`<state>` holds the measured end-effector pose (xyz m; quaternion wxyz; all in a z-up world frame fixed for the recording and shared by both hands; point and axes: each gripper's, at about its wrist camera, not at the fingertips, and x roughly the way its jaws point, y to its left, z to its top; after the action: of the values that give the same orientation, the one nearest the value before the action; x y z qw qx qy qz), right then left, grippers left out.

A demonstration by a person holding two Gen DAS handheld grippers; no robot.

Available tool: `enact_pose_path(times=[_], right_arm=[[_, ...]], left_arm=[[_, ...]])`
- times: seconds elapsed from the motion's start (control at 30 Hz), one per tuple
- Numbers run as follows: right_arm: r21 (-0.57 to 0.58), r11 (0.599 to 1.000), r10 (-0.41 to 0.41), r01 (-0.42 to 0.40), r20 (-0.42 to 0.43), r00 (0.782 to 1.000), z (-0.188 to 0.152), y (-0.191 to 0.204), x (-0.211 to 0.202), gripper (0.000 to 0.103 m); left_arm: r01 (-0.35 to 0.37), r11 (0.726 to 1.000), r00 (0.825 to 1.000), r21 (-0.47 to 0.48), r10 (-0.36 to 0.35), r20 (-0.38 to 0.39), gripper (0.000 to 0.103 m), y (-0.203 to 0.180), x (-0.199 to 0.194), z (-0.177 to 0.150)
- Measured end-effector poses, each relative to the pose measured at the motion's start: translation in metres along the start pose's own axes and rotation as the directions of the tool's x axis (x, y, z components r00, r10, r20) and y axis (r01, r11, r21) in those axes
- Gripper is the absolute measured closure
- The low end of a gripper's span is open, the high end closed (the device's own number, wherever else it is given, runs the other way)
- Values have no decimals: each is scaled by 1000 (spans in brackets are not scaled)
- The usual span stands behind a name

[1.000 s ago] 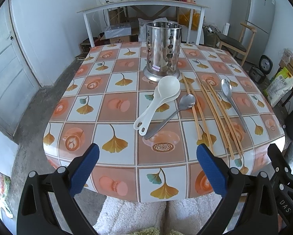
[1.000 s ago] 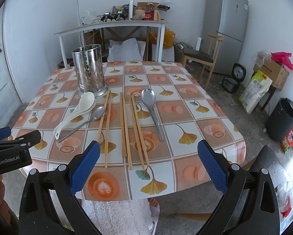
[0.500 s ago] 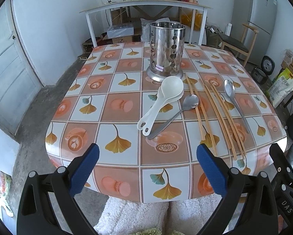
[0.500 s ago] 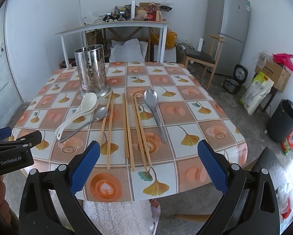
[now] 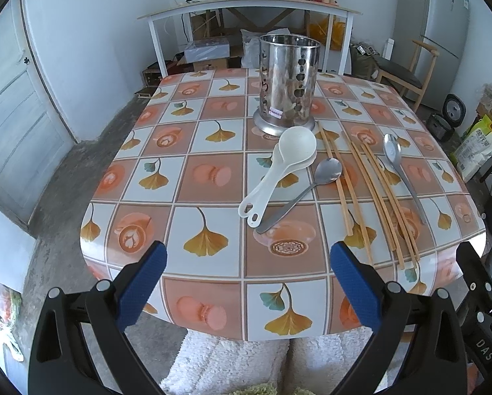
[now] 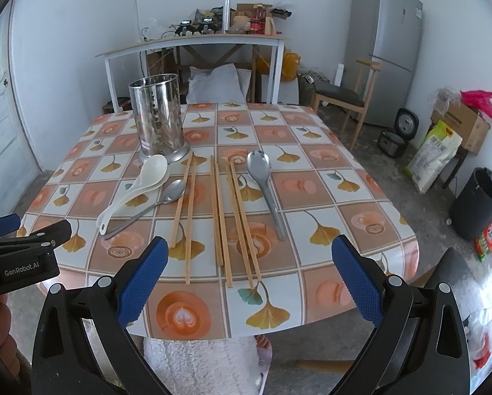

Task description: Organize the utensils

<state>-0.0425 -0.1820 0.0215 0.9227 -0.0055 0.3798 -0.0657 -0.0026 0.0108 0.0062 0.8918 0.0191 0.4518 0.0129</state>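
Both the left gripper (image 5: 246,279) and the right gripper (image 6: 247,278) hover wide apart and empty at the table's (image 6: 361,204) near edge. Beyond them lie chopsticks (image 6: 219,210), metal spoons (image 6: 264,184) and white spoons (image 5: 278,174); farthest stands the steel utensil holder (image 5: 287,82).

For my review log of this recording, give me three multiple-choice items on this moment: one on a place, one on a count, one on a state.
1. Where do the white spoons lie?
A. inside the holder
B. on the table just in front of the holder
C. on the floor

2. How many metal spoons lie on the table?
A. two
B. four
C. none

3. How are the two grippers?
A. both open and empty
B. both shut on chopsticks
C. left shut on a spoon

Answers:
1 B, their bowls rest beside the base of the steel holder.
2 A, a small metal spoon left of the chopsticks and a large metal spoon right of them.
3 A, the left gripper and right gripper are spread with nothing between the fingers.
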Motion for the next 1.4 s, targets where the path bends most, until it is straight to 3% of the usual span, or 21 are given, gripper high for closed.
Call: enact_pose_path(times=[1.4], right_arm=[[-1, 1000, 8, -8, 1, 1000, 2, 3, -1, 8]], left_arm=[[-5, 1000, 1000, 0, 5, 0, 6, 2, 0, 1]])
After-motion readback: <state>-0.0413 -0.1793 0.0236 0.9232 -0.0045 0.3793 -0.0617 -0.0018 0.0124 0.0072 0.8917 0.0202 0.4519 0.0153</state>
